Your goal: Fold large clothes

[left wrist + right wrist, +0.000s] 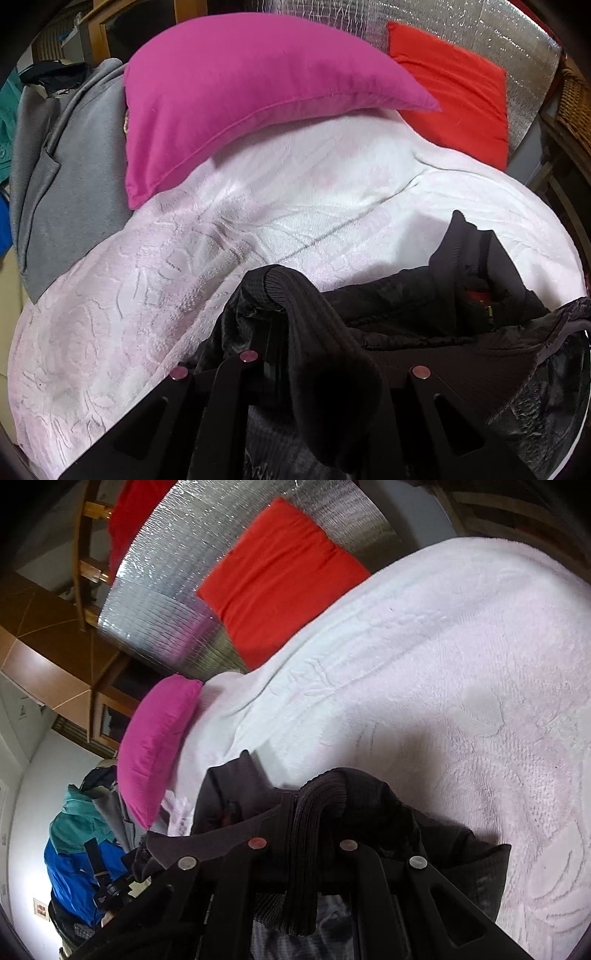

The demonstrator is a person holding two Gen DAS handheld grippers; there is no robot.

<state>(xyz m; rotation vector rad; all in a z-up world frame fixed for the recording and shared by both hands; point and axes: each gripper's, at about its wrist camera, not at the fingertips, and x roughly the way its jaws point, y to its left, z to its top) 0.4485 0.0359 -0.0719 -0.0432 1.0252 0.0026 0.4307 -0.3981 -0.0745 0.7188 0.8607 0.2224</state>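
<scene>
A black jacket [424,306] with a ribbed hem and shiny lining hangs between both grippers over a white embossed bedspread [258,206]. My left gripper [280,317] is shut on the ribbed edge, which drapes over its fingers. In the right wrist view the same black jacket [369,812] bunches at my right gripper [314,805], which is shut on another stretch of ribbed band. The fingertips of both are hidden under the cloth. The bedspread [443,683] fills the right side of that view.
A magenta pillow [236,96] and a red pillow [454,88] lie at the head of the bed against a silver foil panel [480,29]. A grey coat [70,177] lies at the left edge. A pile of blue and teal clothes [81,853] sits beside the bed.
</scene>
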